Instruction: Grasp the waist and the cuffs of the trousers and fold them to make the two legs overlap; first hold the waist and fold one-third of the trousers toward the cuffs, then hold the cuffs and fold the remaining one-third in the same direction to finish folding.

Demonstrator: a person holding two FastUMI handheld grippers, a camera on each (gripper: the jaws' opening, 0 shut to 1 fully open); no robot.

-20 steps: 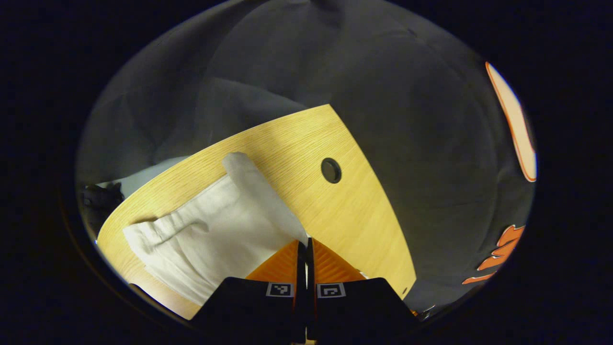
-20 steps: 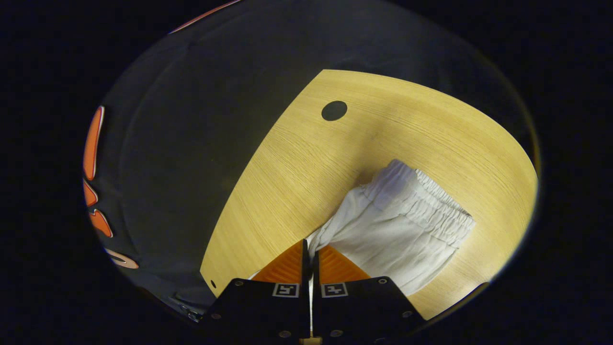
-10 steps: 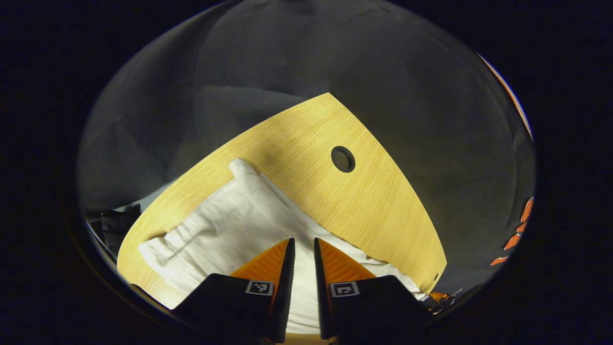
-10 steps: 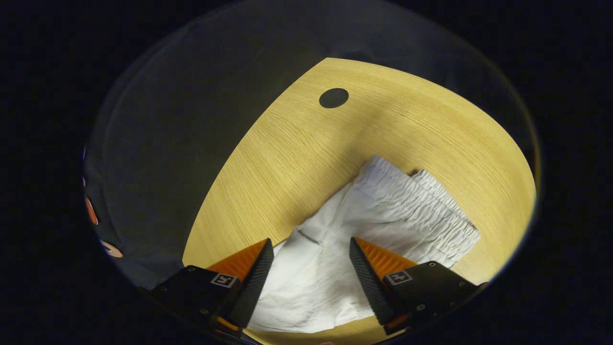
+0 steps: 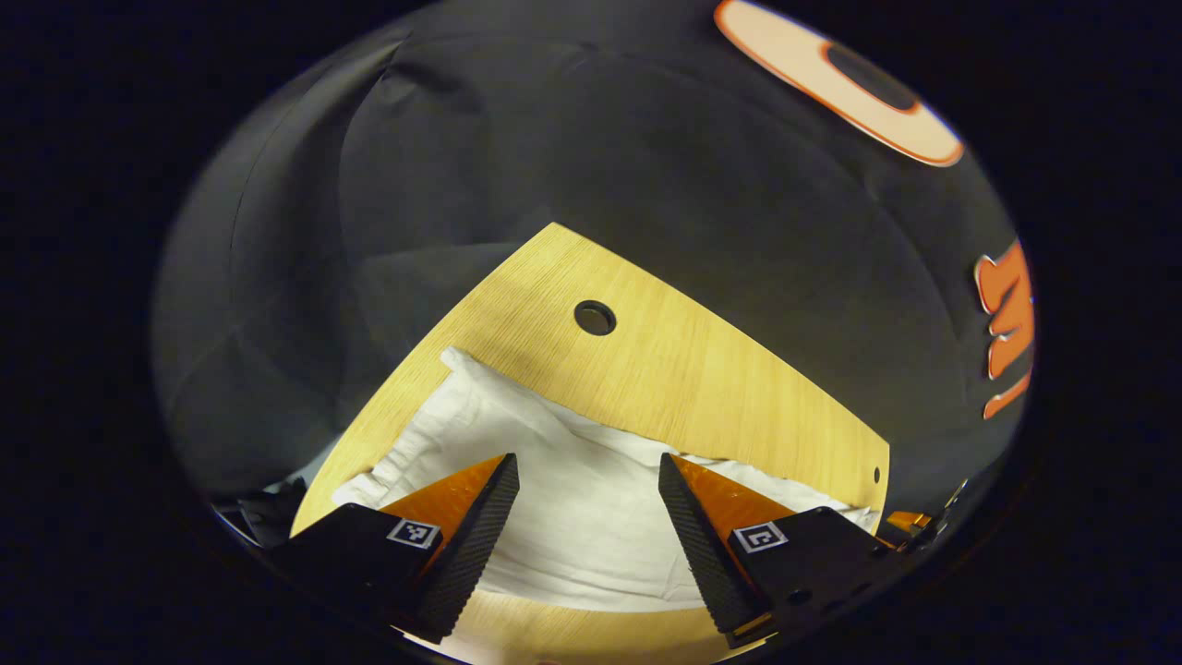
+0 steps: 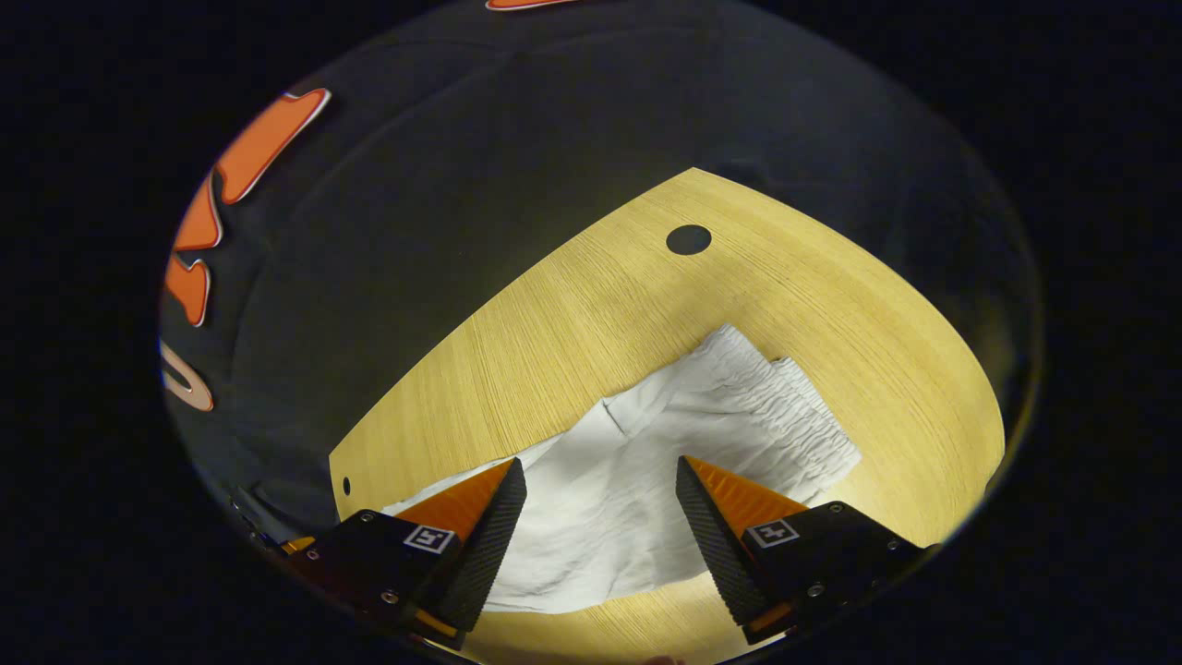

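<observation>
Two tongs, left (image 5: pixel 588 462) & right (image 6: pixel 600 465), both spread, above one white trousers (image 6: pixel 646 471); one wood table (image 6: pixel 572 323)

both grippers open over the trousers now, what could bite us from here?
1. The trousers lie rumpled, with creases near the waistband; the next fold may come out uneven.
2. Their near edge sits close to the table edge; a drag could pull cloth off.

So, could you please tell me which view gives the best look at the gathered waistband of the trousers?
The right gripper view: the waistband lies unobstructed beyond the open right gripper, its gathers clearly lit. In the left gripper view the waistband sits at the trousers' far left, small and partly hidden behind the open left gripper's finger.
</observation>
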